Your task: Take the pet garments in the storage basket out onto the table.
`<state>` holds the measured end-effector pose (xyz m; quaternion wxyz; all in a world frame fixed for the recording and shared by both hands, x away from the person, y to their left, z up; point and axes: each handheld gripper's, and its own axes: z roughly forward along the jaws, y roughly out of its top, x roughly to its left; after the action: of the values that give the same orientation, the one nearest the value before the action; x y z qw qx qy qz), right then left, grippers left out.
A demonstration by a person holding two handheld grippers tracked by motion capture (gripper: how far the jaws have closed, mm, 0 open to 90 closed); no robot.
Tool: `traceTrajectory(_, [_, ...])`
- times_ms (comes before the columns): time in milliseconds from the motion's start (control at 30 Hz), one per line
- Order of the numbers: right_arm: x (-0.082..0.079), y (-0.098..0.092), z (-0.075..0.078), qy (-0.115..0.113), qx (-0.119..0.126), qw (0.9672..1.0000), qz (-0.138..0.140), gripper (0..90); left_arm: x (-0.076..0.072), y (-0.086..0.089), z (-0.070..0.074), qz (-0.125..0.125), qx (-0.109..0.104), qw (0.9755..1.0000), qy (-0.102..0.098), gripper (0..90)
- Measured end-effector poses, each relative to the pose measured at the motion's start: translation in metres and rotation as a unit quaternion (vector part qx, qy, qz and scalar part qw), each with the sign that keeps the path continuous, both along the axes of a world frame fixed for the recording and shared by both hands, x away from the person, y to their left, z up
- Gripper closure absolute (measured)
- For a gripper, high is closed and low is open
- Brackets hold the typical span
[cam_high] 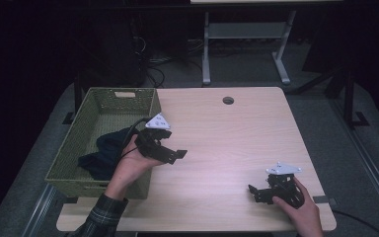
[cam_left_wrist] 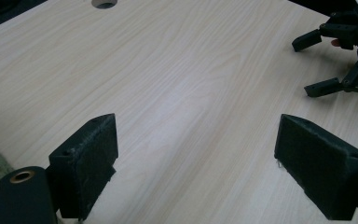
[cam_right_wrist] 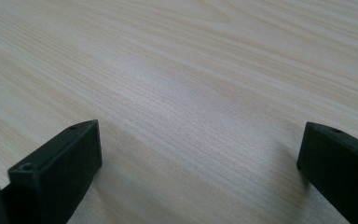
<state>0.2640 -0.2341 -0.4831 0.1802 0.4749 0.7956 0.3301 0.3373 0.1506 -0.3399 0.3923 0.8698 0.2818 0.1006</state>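
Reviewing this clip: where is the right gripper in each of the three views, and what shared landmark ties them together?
High view: the right gripper sits low on the right, near the table's front edge, held in the person's right hand.
Left gripper view: it is at the top right corner, jaws apart, pointing left.
Right gripper view: its own two jaws rise from the bottom corners, spread wide.
Shared landmark: the light wooden table, with nothing between the jaws.

Dark blue cloth (cam_high: 109, 150) lies crumpled in the green woven basket (cam_high: 86, 118) at the table's left edge
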Motion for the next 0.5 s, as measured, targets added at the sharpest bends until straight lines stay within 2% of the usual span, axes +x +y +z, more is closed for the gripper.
traceTrajectory(100, [0.000, 0.000, 0.000, 0.001, 0.001, 1.0000, -0.002, 0.0, 0.000, 0.006, 0.001, 0.003, 0.005, 1.0000, 0.000, 13.0])
traceTrajectory(500, [0.000, 0.000, 0.000, 0.001, 0.001, 1.0000, -0.001, 0.0, 0.001, 0.038, 0.009, 0.029, -0.006, 0.9996, 0.001, 13.2])
